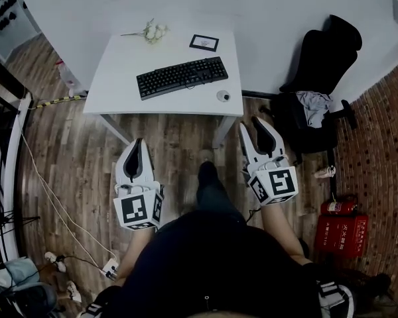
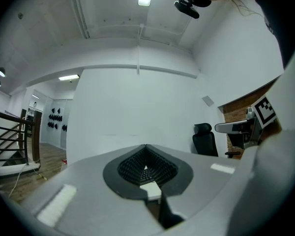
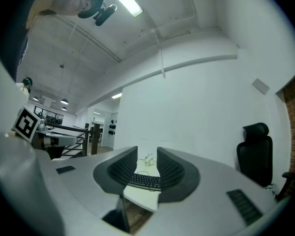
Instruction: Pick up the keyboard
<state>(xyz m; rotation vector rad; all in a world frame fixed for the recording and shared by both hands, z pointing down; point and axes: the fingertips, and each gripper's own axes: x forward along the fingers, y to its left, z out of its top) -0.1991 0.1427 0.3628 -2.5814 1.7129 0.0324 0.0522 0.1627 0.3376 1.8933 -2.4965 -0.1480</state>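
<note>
A black keyboard [image 1: 181, 77] lies slantwise on a white table [image 1: 119, 78] ahead of me. Both grippers are held level over the wooden floor, short of the table's near edge. My left gripper [image 1: 138, 142] is shut with nothing between its jaws; in the left gripper view its closed tips [image 2: 146, 146] hide nearly all of the table. My right gripper [image 1: 251, 123] stands open and empty. In the right gripper view the keyboard [image 3: 146, 181] and the table's corner [image 3: 142, 196] show through the gap of that gripper [image 3: 147, 154].
On the table also lie a small framed picture [image 1: 204, 42], white flowers [image 1: 152, 30] and a small round object [image 1: 223, 96]. A black office chair [image 1: 318, 71] stands right of the table. Red fire extinguishers [image 1: 341, 227] sit at the right, and cables [image 1: 53, 197] trail over the floor at the left.
</note>
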